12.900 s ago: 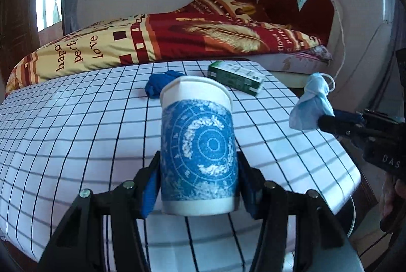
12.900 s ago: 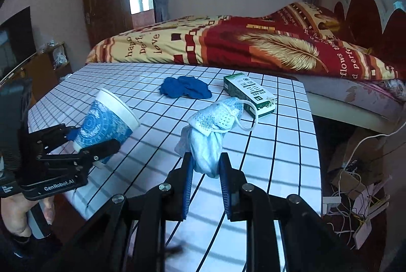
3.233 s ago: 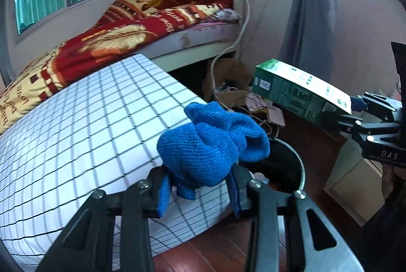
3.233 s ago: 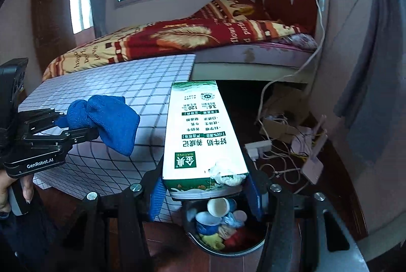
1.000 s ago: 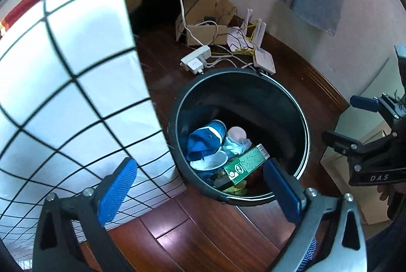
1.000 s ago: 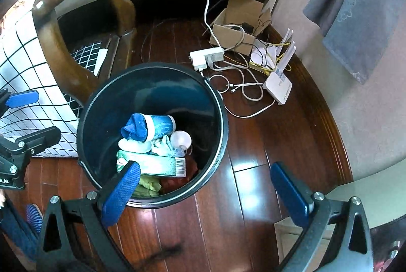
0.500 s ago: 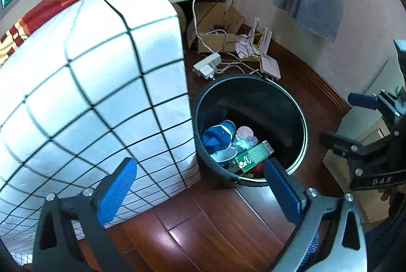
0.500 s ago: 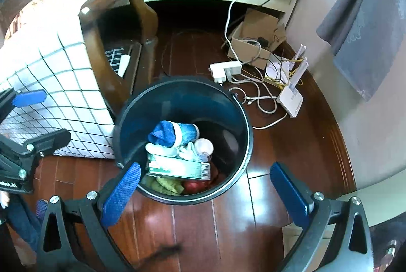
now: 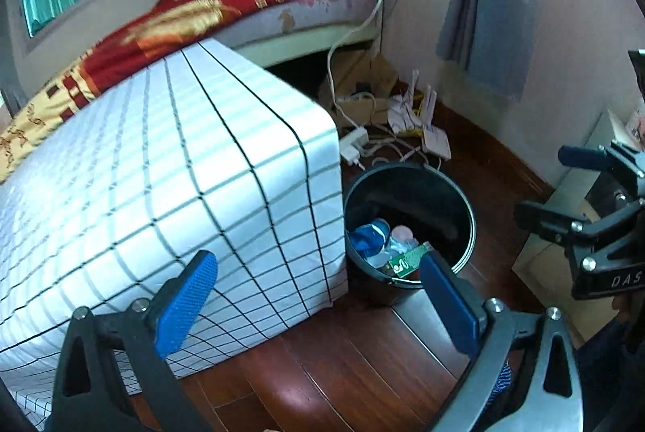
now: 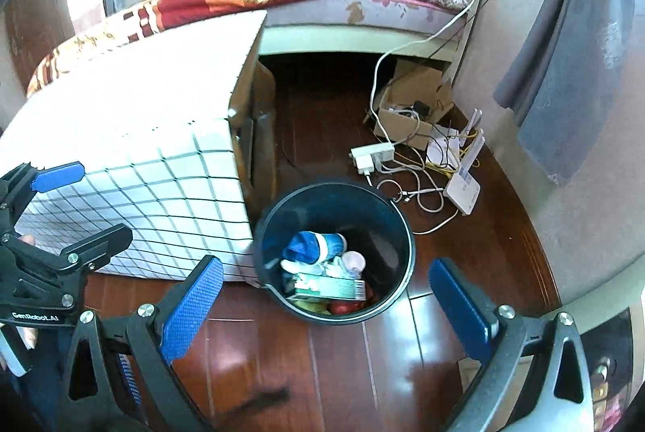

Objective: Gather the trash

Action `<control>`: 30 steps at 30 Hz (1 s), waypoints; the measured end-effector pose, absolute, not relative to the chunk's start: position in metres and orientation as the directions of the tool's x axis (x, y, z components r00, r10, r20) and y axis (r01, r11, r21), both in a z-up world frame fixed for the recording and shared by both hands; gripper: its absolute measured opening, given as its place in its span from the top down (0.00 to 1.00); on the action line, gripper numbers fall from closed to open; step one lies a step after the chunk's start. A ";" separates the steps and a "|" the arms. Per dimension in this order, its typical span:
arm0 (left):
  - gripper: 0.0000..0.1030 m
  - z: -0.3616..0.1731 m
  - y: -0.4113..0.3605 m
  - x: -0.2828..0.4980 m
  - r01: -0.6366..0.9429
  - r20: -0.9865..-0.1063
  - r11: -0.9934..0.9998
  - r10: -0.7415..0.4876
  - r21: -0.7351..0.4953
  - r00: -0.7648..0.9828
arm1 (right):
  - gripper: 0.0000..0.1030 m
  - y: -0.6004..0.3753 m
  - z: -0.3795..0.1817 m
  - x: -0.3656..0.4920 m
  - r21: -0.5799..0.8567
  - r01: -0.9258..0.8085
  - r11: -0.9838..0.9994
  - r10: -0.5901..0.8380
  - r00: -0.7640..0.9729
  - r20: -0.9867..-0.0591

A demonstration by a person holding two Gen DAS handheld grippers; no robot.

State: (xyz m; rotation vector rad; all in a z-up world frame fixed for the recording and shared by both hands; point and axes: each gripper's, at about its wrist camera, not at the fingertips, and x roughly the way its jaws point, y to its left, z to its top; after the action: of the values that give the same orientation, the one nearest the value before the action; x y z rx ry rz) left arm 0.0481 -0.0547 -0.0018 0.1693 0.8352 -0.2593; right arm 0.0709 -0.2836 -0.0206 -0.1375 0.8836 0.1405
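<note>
Hovering above the bin (image 10: 334,254), the right gripper (image 10: 326,307) and left gripper (image 9: 318,295) are both spread wide, holding nothing. Carton (image 10: 326,289), cup (image 10: 330,242) and cloth (image 10: 300,246) lie inside. Check the bench (image 9: 161,165) for leftovers before finishing.

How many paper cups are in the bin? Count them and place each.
1 for sure: the blue-patterned cup lies on its side in the bin, against the blue cloth, behind the green carton. Others may be hidden underneath.
</note>
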 end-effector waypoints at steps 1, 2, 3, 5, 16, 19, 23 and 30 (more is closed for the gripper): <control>0.02 0.003 -0.052 0.046 0.291 -0.743 0.956 -0.161 0.047 0.650 | 0.00 -0.281 -0.015 0.066 -0.057 -0.178 0.982 0.070 0.632 -0.772; 0.02 0.008 -0.049 0.043 0.289 -0.736 0.956 -0.162 0.049 0.658 | 0.00 -0.279 -0.009 0.060 -0.055 -0.175 0.983 0.071 0.640 -0.765; 0.02 0.013 -0.047 0.040 0.283 -0.728 0.958 -0.158 0.052 0.667 | 0.00 -0.276 -0.004 0.055 -0.054 -0.173 0.983 0.072 0.647 -0.759; 0.02 0.024 -0.040 0.033 0.275 -0.713 0.960 -0.162 0.045 0.683 | 0.00 -0.272 0.007 0.046 -0.054 -0.170 0.984 0.073 0.661 -0.747; 0.02 0.072 -0.023 -0.019 0.252 -0.623 0.968 -0.192 0.008 0.758 | 0.00 -0.252 0.065 -0.010 -0.071 -0.167 0.983 0.077 0.737 -0.672; 0.02 0.081 -0.022 -0.038 0.245 -0.600 0.969 -0.184 0.021 0.779 | 0.00 -0.245 0.078 -0.027 -0.079 -0.168 0.983 0.076 0.753 -0.653; 0.02 0.094 -0.014 -0.057 0.230 -0.567 0.973 -0.190 -0.001 0.801 | 0.00 -0.241 0.099 -0.056 -0.094 -0.163 0.982 0.072 0.785 -0.616; 0.01 0.119 -0.007 -0.081 0.218 -0.506 0.976 -0.187 0.003 0.842 | 0.00 -0.250 0.126 -0.092 -0.089 -0.137 0.987 0.065 0.827 -0.558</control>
State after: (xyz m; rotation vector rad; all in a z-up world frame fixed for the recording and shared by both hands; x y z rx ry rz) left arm -0.0809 -0.0072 0.1189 0.0613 0.5276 -0.2143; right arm -0.0925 -0.2500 0.1264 -0.1274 0.5870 0.1073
